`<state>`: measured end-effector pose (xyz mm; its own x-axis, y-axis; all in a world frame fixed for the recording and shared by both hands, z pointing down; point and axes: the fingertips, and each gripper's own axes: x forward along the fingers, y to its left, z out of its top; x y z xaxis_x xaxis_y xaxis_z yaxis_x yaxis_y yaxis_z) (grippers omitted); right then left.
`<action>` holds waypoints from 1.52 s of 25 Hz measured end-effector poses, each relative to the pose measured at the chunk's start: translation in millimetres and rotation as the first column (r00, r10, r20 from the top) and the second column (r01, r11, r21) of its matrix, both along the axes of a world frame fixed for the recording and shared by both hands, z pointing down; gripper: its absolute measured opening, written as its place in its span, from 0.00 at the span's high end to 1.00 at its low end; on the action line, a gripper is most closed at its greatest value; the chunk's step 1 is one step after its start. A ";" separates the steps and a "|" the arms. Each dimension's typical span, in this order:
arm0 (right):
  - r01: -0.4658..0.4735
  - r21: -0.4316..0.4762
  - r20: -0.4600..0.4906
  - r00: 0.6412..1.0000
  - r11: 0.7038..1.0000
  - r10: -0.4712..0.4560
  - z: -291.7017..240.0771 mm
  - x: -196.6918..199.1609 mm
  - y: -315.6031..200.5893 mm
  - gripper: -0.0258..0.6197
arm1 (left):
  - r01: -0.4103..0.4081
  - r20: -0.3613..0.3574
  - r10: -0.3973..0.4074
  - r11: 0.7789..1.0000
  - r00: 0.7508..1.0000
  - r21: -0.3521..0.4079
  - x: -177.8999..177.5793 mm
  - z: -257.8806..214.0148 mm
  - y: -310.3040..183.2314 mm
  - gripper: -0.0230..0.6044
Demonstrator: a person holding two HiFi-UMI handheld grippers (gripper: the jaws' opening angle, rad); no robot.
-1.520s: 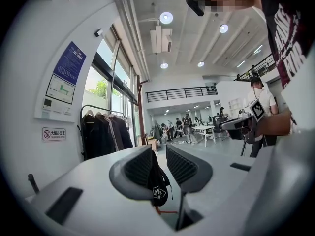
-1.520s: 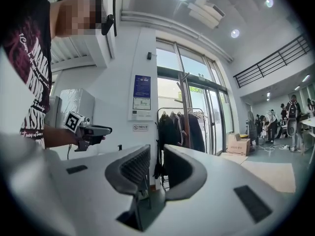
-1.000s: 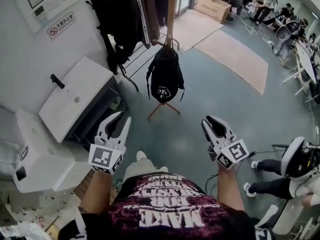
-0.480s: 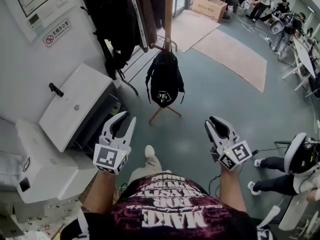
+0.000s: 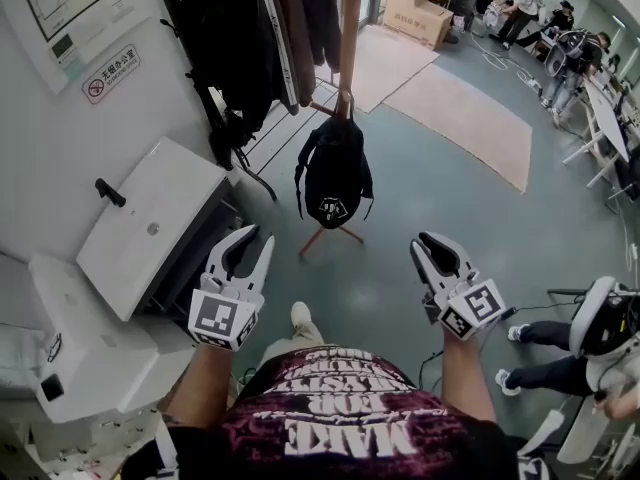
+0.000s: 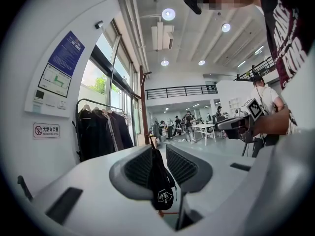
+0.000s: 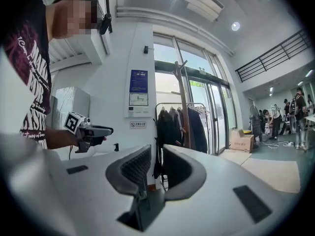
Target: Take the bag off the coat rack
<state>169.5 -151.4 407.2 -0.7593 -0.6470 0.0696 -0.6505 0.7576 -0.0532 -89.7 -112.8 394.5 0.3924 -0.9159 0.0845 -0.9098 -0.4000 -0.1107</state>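
A black bag (image 5: 333,173) hangs from a peg low on the wooden coat rack (image 5: 349,38), above its splayed feet. My left gripper (image 5: 255,238) is held open well short of it, at the lower left. In the left gripper view the bag (image 6: 161,183) shows far off through the gap of the left gripper (image 6: 158,154). My right gripper (image 5: 432,243) is at the lower right, also far from the bag. Its jaws are closing with nothing between them, and in the right gripper view the right gripper (image 7: 156,159) points at the rack pole (image 7: 183,102).
A white printer (image 5: 150,228) stands against the wall at the left. A rail of dark coats (image 5: 250,28) hangs behind the rack. Floor mats (image 5: 470,108) and a cardboard box (image 5: 425,8) lie beyond. A person's legs (image 5: 540,333) are at the right, and several people sit at the far desks.
The person has stepped a little nearer to the rack, so the bag sits slightly lower in view. Both grippers stay in front of the chest, empty.
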 end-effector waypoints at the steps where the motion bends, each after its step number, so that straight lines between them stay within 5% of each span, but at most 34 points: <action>1: 0.005 0.002 0.001 1.000 1.000 -0.005 -0.9 -4.6 -5.1 0.83 | 0.000 0.001 0.000 1.000 1.000 -0.005 -2.8 2.2 -3.5 0.84; 38: -0.045 -0.003 -0.057 0.997 0.999 0.045 -1.0 -81.5 -133.9 0.86 | -0.126 -0.027 0.125 0.991 0.992 -0.036 -57.9 15.0 -168.0 0.84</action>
<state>88.0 -285.4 406.2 -0.7244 -0.6799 0.1142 -0.6858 0.7276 -0.0184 -147.6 -280.8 409.4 0.5065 -0.8556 0.1072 -0.8544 -0.5147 -0.0712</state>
